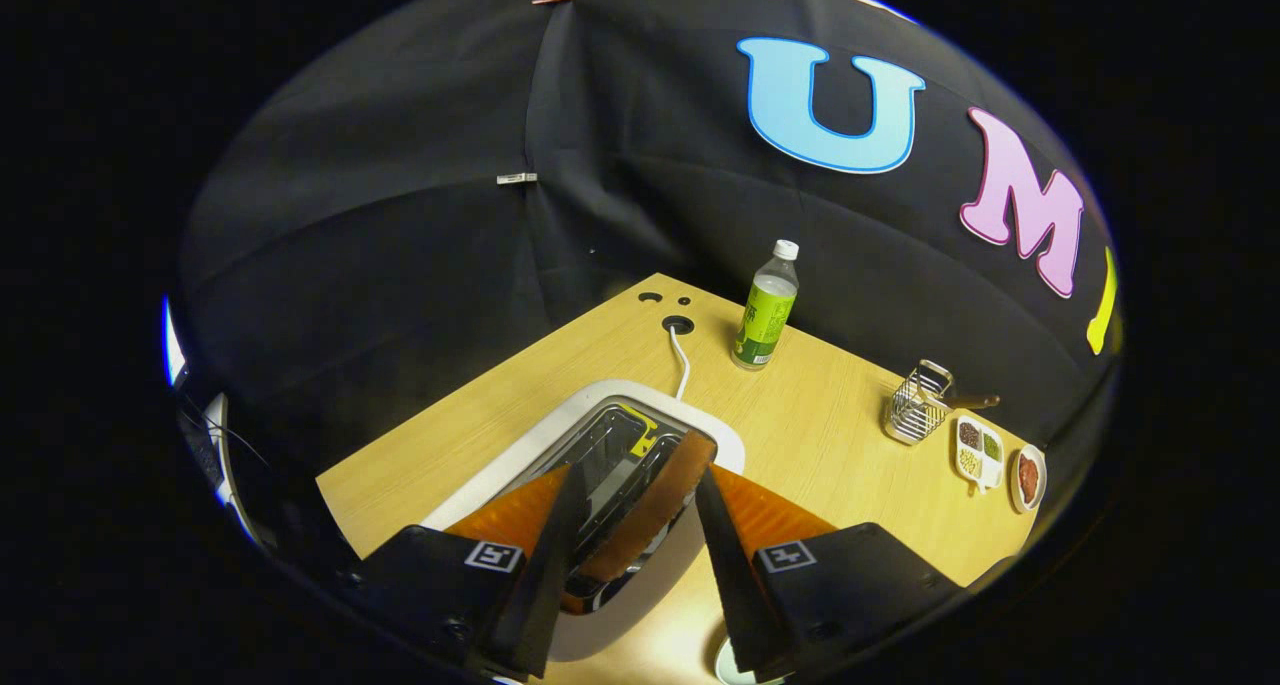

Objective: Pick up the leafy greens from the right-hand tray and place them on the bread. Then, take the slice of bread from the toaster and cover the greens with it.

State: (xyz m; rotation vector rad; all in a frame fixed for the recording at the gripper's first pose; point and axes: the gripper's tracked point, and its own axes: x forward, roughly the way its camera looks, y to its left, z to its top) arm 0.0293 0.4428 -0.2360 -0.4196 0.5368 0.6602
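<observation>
Bread slice (650, 505) seen upright in toaster (600, 435) on worktop (830, 435); hand-held gripper (632, 485) fingers spread apart, flanking slice, contact unclear.

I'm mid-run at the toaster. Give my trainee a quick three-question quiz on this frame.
1. True or false: the gripper has both fingers pressed on the bread slice.
2. Multiple choice: the white cord runs from the toaster toward
A. the bottle
B. the round hole in the table
C. the wire basket
3. Fill in: beyond the wire basket, toward the table's far right, lie a divided ____ and a small plate.

Key
1. False: the fingers are spread, with the slice standing in the toaster slot between them and a gap on each side.
2. B
3. tray
</observation>
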